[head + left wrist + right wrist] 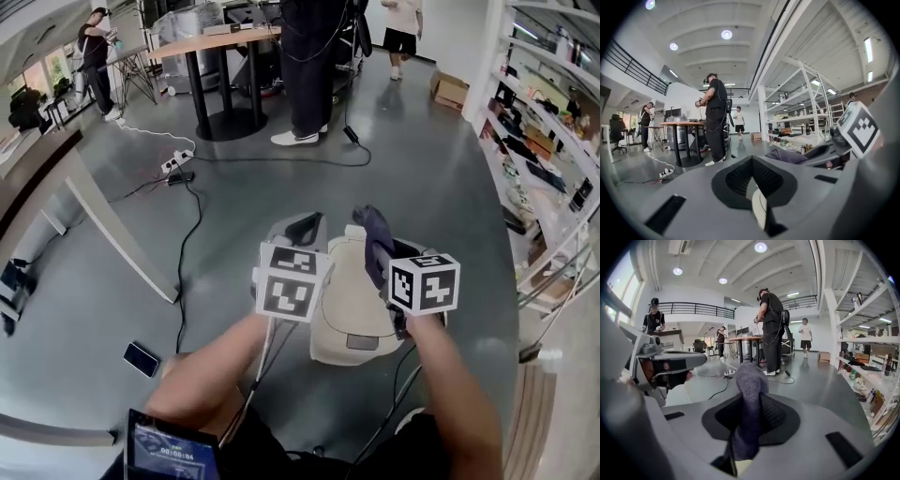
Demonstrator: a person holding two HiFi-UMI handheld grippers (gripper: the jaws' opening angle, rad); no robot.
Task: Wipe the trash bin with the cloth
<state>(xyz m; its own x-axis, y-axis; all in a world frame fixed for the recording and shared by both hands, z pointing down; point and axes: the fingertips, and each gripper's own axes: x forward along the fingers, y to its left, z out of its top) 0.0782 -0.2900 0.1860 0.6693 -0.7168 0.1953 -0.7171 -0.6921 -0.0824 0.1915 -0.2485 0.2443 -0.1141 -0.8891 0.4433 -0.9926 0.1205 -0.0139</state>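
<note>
A cream trash bin stands on the grey floor between my two grippers. My right gripper is over the bin's top right and is shut on a dark grey-purple cloth. In the right gripper view the cloth sticks up past the jaws of the right gripper, with cream bin below. My left gripper is at the bin's top left. In the left gripper view, the left gripper has its jaws closed on a thin cream edge of the bin.
A phone lies on the floor at the left, near a black cable and a power strip. A person stands by a round table ahead. Shelves line the right side. A tablet hangs at my waist.
</note>
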